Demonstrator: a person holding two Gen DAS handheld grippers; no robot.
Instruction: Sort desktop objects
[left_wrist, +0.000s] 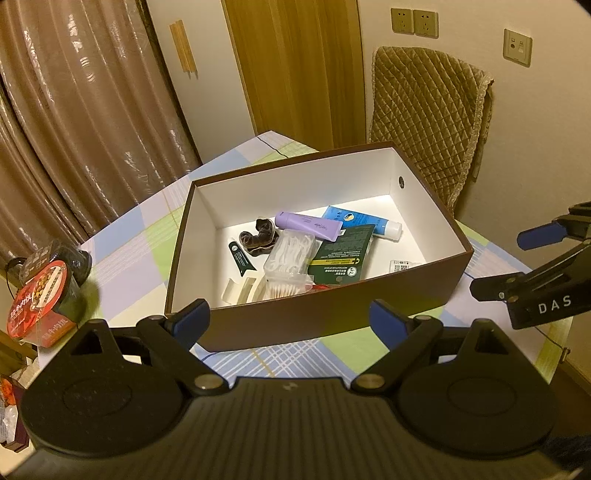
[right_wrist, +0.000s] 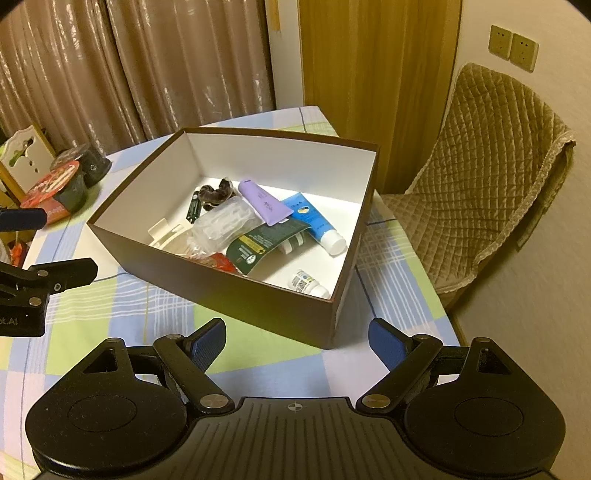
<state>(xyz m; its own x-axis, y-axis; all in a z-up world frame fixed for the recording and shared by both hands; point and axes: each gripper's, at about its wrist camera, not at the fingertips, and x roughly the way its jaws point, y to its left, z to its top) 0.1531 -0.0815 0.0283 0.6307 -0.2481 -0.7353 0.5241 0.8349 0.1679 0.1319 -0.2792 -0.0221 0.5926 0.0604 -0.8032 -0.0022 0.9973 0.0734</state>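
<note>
Left wrist view: my left gripper (left_wrist: 290, 319) was spread wide and empty, hovering just short of the near wall of the brown box (left_wrist: 317, 317) on the checked tablecloth (left_wrist: 129, 236). Inside the box lay a purple tube (left_wrist: 307, 224), a blue tube (left_wrist: 364, 220), a dark green pouch (left_wrist: 341, 254), a clear case of floss picks (left_wrist: 290, 254), cotton swabs (left_wrist: 284, 290), a brown scrunchie (left_wrist: 258, 236) and a small dark sachet (left_wrist: 239, 259), all heaped together. My right gripper (left_wrist: 517, 258) showed at the right edge, its fingers apart, nothing between them. Right wrist view: right tongs wide and empty too, above bare cloth in front of the box's near corner; a small white bottle (right_wrist: 308, 283) lay by itself in that corner. No loose small items were visible on the cloth, so I judged the sorting nearly or fully done. Only the red-lidded snack cups (right_wrist: 61, 188) stood at the far left table edge, well apart from the box; can't tell if those count.
</note>
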